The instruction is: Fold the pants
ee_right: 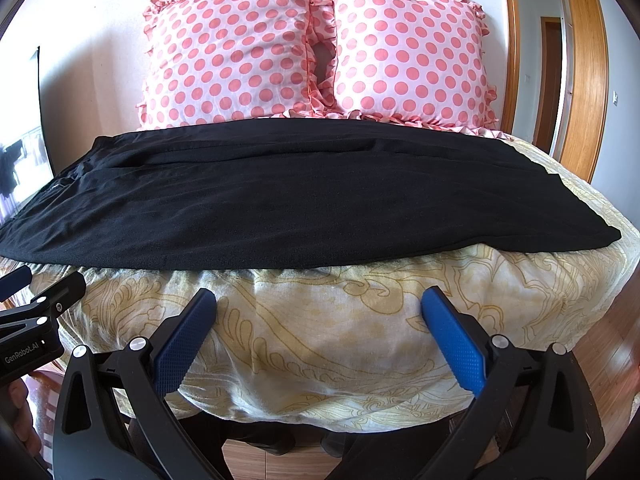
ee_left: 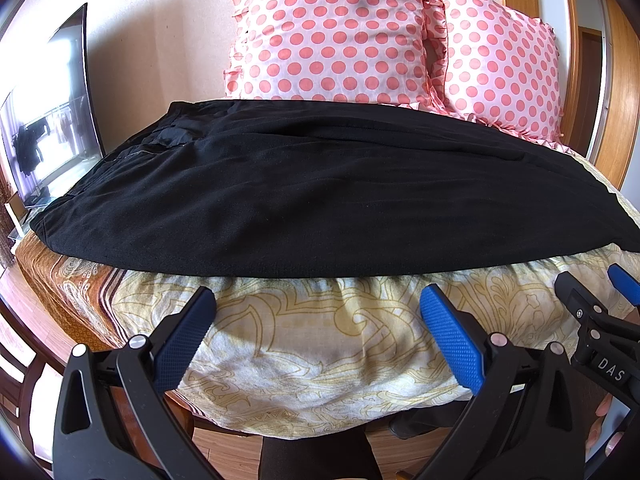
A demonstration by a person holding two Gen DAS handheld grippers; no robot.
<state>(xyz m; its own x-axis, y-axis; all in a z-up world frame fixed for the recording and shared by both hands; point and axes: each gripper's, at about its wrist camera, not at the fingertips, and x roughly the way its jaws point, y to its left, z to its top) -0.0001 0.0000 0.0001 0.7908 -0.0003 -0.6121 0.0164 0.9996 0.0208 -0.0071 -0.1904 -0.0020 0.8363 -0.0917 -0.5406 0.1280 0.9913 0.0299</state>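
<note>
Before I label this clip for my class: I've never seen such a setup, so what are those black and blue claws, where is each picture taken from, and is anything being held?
There is no robot here. A person holds a two-finger clamp tool in each hand, and each tool carries a wide-angle camera looking forward along its fingers. One picture comes from the left gripper, the other from the right gripper; each tool also shows at the edge of the other's picture. The blue parts are rubbery finger pads.

Both views face a bed with a cream patterned bedspread. Black pants lie spread across it, waist toward the left, legs toward the right. Two pink polka-dot pillows stand behind them.

Both grippers are open and hold nothing. They hover at the bed's near edge, short of the pants, so folding has not begun.
</note>
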